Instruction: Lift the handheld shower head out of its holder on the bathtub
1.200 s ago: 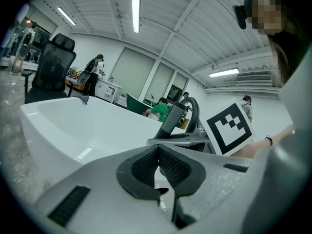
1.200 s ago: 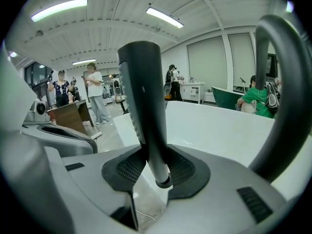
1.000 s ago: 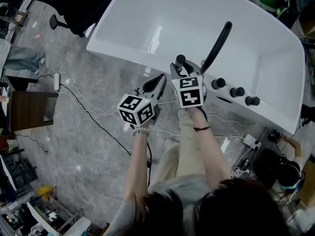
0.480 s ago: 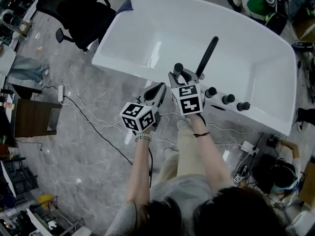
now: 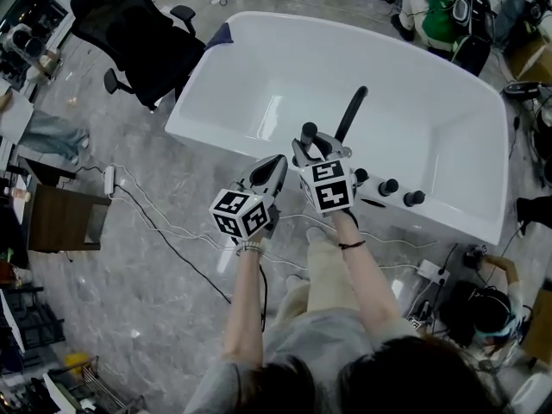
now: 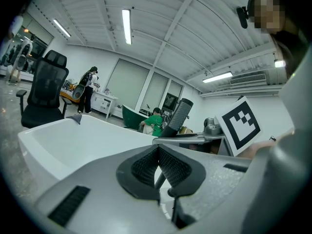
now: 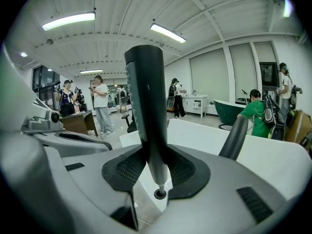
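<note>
As I see it, right hand-held gripper (image 7: pixel 155 161) pinches the handheld shower head (image 7: pixel 145 91) upright.
Left hand-held gripper (image 6: pixel 158 162) pressed together, empty.

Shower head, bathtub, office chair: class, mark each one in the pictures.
shower head (image 7: pixel 145 91), right gripper view, middle of its dark handle.
bathtub (image 5: pixel 259 67), head view, white inner wall.
office chair (image 5: pixel 138 33), head view, black backrest.
</note>
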Demonstrator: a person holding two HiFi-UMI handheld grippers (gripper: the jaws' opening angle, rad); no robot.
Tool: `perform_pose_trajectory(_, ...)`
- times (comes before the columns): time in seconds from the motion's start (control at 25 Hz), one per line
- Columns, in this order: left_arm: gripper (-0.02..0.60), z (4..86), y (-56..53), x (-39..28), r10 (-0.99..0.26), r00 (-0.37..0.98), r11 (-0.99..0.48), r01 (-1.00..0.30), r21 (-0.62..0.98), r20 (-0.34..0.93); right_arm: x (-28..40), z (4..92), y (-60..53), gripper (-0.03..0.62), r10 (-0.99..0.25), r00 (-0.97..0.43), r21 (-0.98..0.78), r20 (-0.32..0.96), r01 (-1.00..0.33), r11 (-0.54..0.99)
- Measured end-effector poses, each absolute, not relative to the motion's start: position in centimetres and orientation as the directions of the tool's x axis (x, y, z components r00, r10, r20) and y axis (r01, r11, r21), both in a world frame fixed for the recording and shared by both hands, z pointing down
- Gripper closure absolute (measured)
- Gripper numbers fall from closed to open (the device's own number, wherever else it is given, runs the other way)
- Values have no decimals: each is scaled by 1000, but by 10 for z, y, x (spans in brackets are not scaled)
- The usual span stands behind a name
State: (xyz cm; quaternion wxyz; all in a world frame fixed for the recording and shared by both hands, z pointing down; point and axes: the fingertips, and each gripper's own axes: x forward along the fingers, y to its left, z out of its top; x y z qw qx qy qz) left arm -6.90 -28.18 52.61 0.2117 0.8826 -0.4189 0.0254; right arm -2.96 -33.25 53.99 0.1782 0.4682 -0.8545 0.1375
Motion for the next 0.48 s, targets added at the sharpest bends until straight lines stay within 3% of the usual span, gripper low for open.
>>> perform_pose_trajectory(0.48,577,485,-277,-62,-735,653,-582,-746,322,185,-26,489,-326,462,-758,-535,-46,373,-827,560)
